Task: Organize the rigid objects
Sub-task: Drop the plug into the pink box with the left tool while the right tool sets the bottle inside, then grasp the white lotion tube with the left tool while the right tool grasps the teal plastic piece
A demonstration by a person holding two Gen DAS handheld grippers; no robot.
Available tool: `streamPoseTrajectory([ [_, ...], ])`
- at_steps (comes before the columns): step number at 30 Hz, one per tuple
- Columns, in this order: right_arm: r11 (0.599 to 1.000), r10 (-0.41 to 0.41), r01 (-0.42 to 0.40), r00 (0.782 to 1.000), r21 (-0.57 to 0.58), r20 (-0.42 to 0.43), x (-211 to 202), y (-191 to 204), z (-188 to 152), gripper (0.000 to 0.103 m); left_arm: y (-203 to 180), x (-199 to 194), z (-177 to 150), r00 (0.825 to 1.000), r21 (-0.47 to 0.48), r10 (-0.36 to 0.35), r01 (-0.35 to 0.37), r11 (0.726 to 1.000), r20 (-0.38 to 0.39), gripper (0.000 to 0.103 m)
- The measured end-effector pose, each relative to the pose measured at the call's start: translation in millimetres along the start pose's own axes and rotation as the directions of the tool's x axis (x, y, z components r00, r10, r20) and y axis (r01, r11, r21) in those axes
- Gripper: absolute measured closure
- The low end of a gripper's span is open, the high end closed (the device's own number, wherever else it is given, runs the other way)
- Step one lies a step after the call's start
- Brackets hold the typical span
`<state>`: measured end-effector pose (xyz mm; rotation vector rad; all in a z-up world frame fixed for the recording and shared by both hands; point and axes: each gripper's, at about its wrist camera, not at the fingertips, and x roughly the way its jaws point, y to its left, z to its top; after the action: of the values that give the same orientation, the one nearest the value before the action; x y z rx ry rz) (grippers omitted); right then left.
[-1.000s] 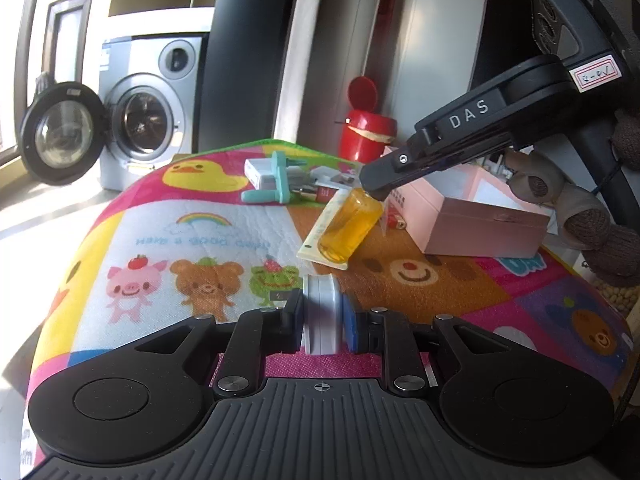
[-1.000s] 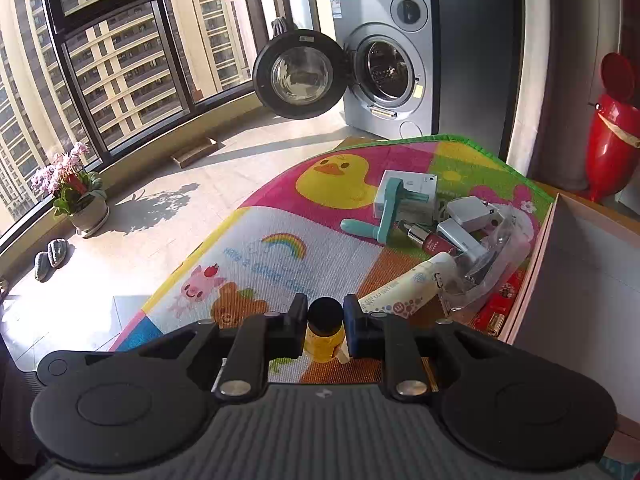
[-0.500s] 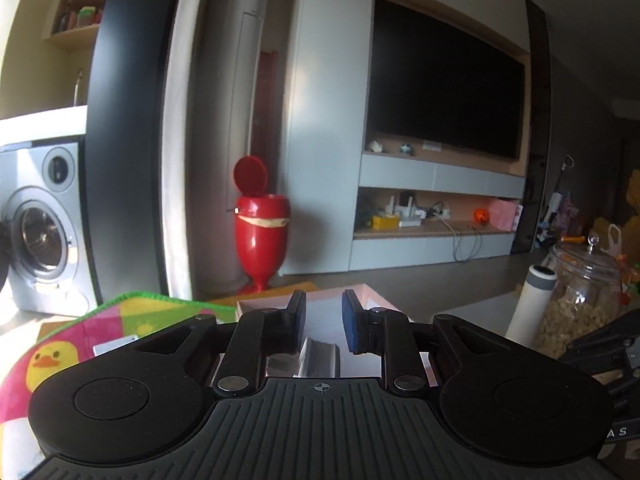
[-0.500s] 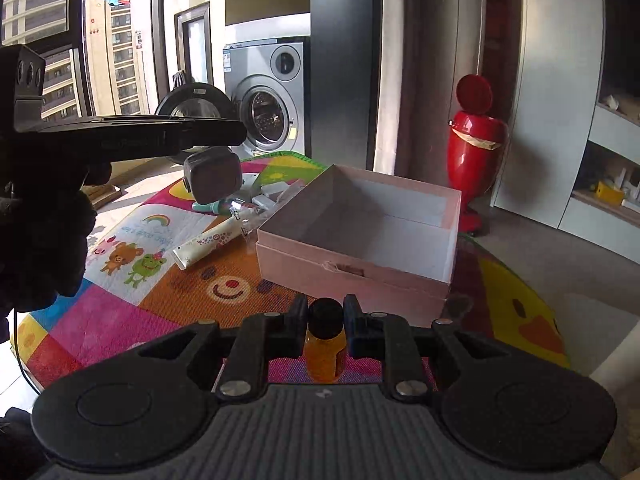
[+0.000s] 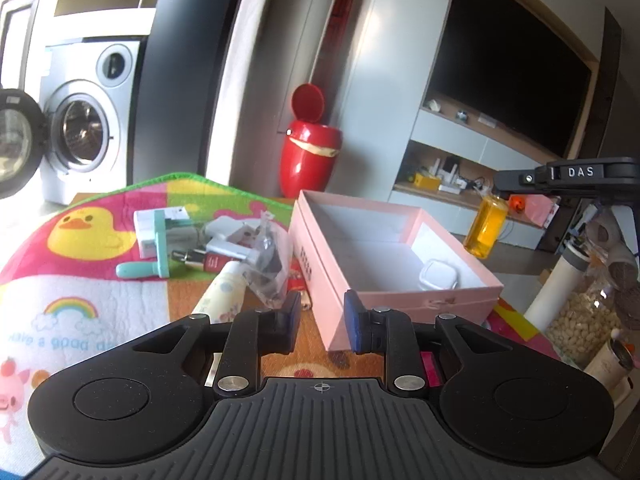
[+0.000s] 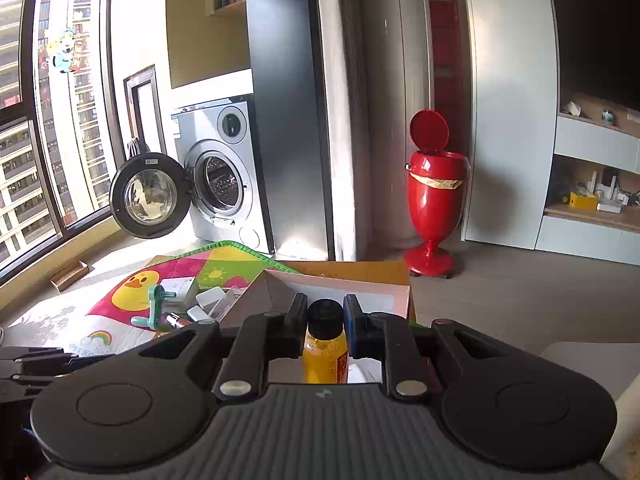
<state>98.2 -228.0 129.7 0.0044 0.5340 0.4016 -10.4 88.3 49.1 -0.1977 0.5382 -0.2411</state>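
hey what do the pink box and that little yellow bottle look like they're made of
Pink box: likely matte paperboard, with thin straight walls and a white lining. Yellow bottle, held in the right tool: clear glass or plastic, since light glows through the amber contents; its black cap looks plastic.

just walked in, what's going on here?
Someone with a handheld gripper in each hand is sorting small items from a cartoon play mat into a pink box. The right gripper is shut on a yellow bottle, held in the air at the box's far side. The left gripper is open and empty at the near corner. One white case lies in the box; a cream tube, a mint tool and chargers remain on the mat.
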Motion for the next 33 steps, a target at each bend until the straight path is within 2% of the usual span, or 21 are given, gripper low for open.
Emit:
streamPoseTrajectory([
  [3, 0.999, 0.024, -0.019, 0.996, 0.051, -0.085, 49.5, 2.2, 3.8, 0.085, 15.8, -4.4, -13.8, 0.998, -0.018, 0.042, -0.042, 0.999, -0.039, 0.077],
  [8, 0.997, 0.008, 0.005, 0.981, 0.071, -0.192, 99.6, 12.7, -14.3, 0.085, 37.8, -11.3, -18.3, 0.994, -0.033, 0.095, -0.096, 0.995, -0.046, 0.077],
  [11, 0.999, 0.005, 0.005, 0.981, 0.051, -0.195, 110.3, 19.2, -22.1, 0.085, 42.9, -10.0, -16.6, 0.991, -0.017, 0.124, -0.125, 0.992, -0.046, 0.077],
  [16, 0.999, 0.033, -0.026, 0.982, 0.041, -0.184, 103.5, 22.6, -19.0, 0.083, 45.8, 0.8, -15.6, 0.988, 0.005, 0.142, -0.142, 0.990, -0.061, 0.077],
  [17, 0.999, 0.022, -0.017, 0.985, 0.029, -0.170, 97.9, 23.2, -16.8, 0.080, 44.5, 3.7, -15.0, 0.988, 0.014, 0.145, -0.144, 0.989, -0.061, 0.077],
  [18, 1.000, 0.005, -0.003, 0.989, 0.012, -0.150, 90.2, 24.2, -17.3, 0.076, 43.1, 6.3, -13.0, 0.988, 0.025, 0.146, -0.145, 0.989, -0.058, 0.077],
  [20, 0.999, -0.038, 0.036, 0.995, -0.028, -0.096, 71.8, 27.4, -22.0, 0.053, 39.0, 14.6, -6.7, 0.987, 0.052, 0.151, -0.148, 0.988, -0.049, 0.077],
  [22, 0.996, -0.061, 0.057, 0.997, -0.073, -0.057, 55.4, 31.5, -30.6, 0.040, 36.5, 22.7, -1.0, 0.987, 0.090, 0.154, -0.150, 0.985, -0.038, 0.077],
  [23, 0.993, -0.072, 0.068, 0.997, -0.100, -0.040, 45.9, 34.1, -36.9, 0.037, 35.9, 28.4, 1.7, 0.987, 0.109, 0.155, -0.150, 0.983, -0.038, 0.077],
  [28, 0.983, -0.084, 0.080, 0.996, -0.164, -0.014, 14.5, 41.4, -60.5, 0.033, 39.7, 70.6, 12.1, 0.981, 0.146, 0.175, -0.161, 0.976, -0.089, 0.077],
  [33, 0.989, -0.046, 0.039, 0.998, -0.142, -0.043, 2.8, 35.5, -73.2, 0.032, 40.6, 96.4, 16.0, 0.981, 0.167, 0.162, -0.143, 0.976, -0.110, 0.063],
])
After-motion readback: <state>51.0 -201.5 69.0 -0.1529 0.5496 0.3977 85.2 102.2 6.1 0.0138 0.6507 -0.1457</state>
